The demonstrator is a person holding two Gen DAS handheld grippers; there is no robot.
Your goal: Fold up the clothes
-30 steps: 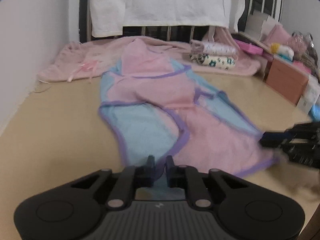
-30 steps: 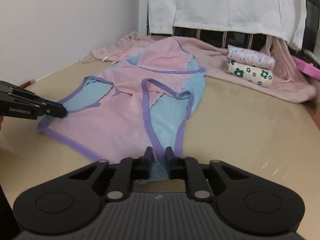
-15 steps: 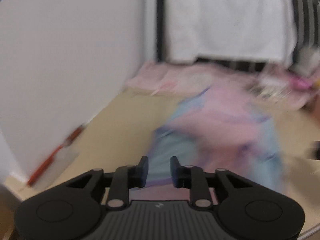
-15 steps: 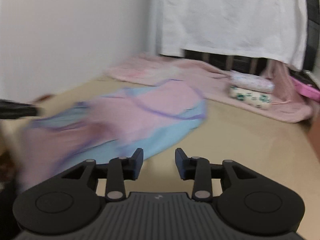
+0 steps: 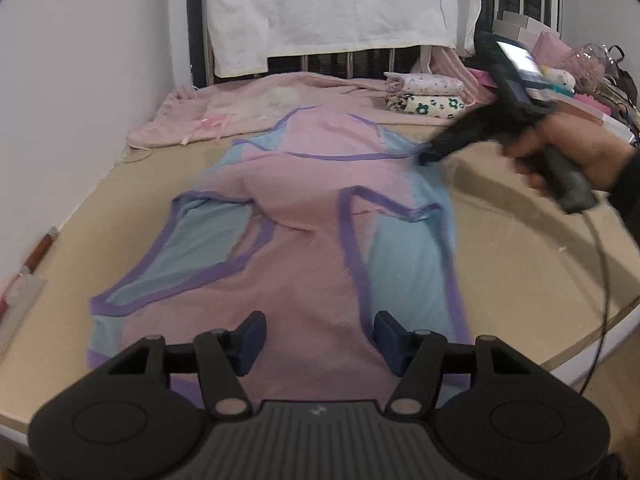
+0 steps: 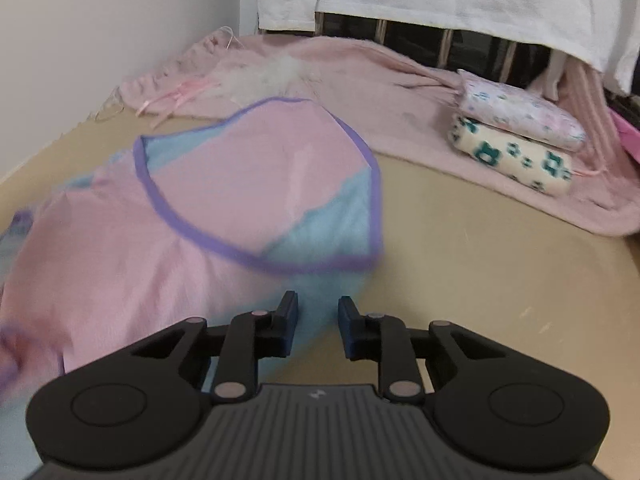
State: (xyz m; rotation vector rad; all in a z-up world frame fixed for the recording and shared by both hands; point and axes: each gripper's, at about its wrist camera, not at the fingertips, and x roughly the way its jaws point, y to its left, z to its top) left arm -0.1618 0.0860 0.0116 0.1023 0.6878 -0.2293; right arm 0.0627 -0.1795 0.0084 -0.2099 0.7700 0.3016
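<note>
A pink and light-blue garment with purple trim lies spread flat on the tan table. My left gripper is open and empty, just above the garment's near hem. My right gripper is open and empty, over the blue edge at the garment's upper right side. In the left wrist view the right gripper is at the garment's far right, its tips by the purple trim, held by a hand.
A pink blanket lies across the back of the table with two folded patterned cloths stacked on it. A white cloth hangs on a rail behind. A wall runs along the left. Boxes and clutter sit at the right.
Both grippers have let go of the garment's near hem and opened. The garment now lies flat. My right gripper has moved up to the garment's far right side.
</note>
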